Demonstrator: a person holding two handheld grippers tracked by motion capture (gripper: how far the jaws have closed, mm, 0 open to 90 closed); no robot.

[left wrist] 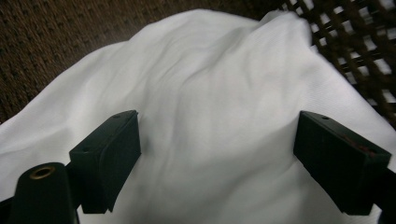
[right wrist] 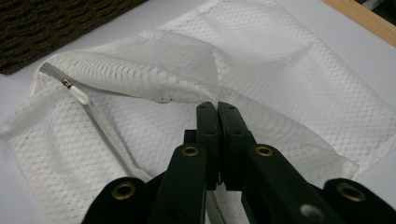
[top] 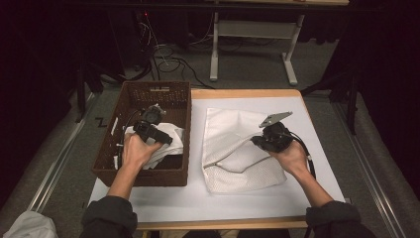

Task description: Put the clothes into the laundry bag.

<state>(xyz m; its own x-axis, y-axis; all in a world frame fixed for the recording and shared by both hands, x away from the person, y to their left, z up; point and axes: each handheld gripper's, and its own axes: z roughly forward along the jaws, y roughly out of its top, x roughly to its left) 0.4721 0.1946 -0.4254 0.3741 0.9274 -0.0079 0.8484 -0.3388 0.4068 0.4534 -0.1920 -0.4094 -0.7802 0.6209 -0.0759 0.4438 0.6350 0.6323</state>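
A white-topped table (top: pixel 317 148) is filling the middle of the high view, with one person's two forearms coming in from the bottom edge. One brown woven basket (top: pixel 143 176) is sitting at centre left of that view, and one white mesh laundry bag (top: pixel 223 124) is lying flat just right of centre, beside the basket but apart from it. Inside the basket, one piece of white cloth (top: pixel 171 136) is lying crumpled.

The left gripper (top: pixel 148 130) is reaching down into the basket over the cloth. The left gripper view is giving what the high view cannot: the two black jaws are standing spread wide at lower left and lower right of the frame, with the white cloth (left wrist: pixel 215 93) bunched between and beyond them, and neither pad is pressing on it. The basket's weave (left wrist: pixel 355 42) is showing in the upper corners.

The right gripper (top: pixel 257 141) is sitting at centre right of the high view, over the bag's open edge. The right gripper view is showing its jaws pressed together at bottom centre, pinching a fold of the mesh bag (right wrist: pixel 303 84) and lifting that layer off the one beneath. It is also revealing one grey zipper (right wrist: pixel 100 126) running along the bag's mouth at left, with one small white pull tab (right wrist: pixel 80 95) at upper left.
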